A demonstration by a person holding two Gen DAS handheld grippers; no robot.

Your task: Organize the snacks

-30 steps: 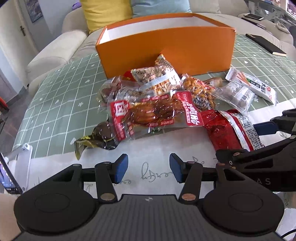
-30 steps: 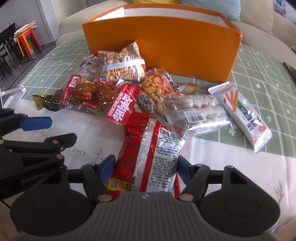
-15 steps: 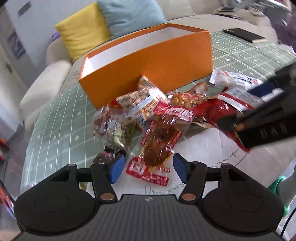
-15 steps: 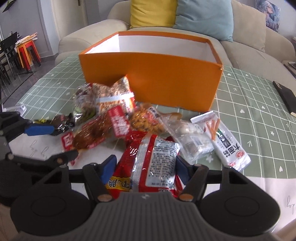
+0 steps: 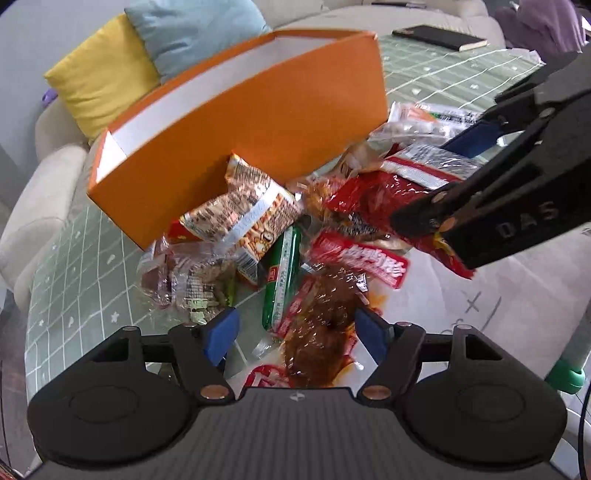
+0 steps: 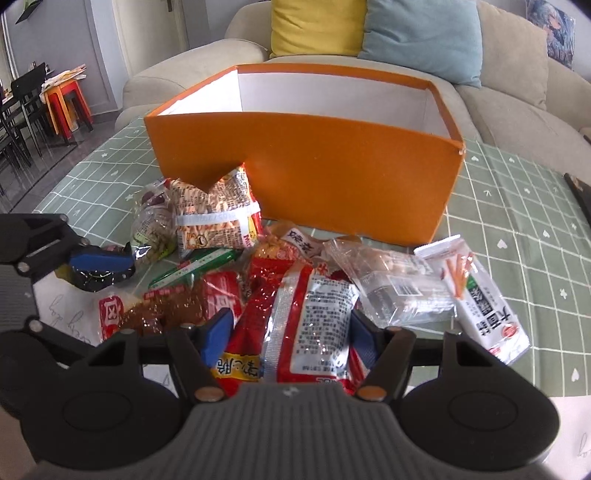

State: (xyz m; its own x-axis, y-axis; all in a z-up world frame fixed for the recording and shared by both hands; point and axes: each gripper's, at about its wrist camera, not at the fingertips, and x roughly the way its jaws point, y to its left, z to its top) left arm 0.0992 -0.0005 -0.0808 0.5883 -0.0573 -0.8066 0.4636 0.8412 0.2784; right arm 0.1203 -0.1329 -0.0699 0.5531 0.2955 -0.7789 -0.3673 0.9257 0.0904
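A pile of snack packets lies in front of an open orange box [image 5: 258,122] [image 6: 332,177] on the green checked cloth. My left gripper [image 5: 295,330] is open, its blue pads either side of a red packet of brown braised meat [image 5: 321,325], also seen in the right wrist view [image 6: 155,314]. My right gripper [image 6: 290,336] is open around a red and silver packet [image 6: 310,321], which also shows in the left wrist view [image 5: 376,192]. A green sausage stick [image 5: 282,273] and a peanut packet [image 5: 240,210] [image 6: 214,218] lie nearby.
A clear packet [image 6: 399,280] and a white packet with orange sticks [image 6: 480,295] lie to the right. A black notebook [image 5: 439,37] lies on the far cloth. Sofa with yellow cushion [image 6: 317,26] and blue cushion [image 6: 421,33] stands behind the box.
My left gripper has moved forward over the braised meat packet, which now lies between its pads. The right gripper has risen and stays around the red and silver packet.
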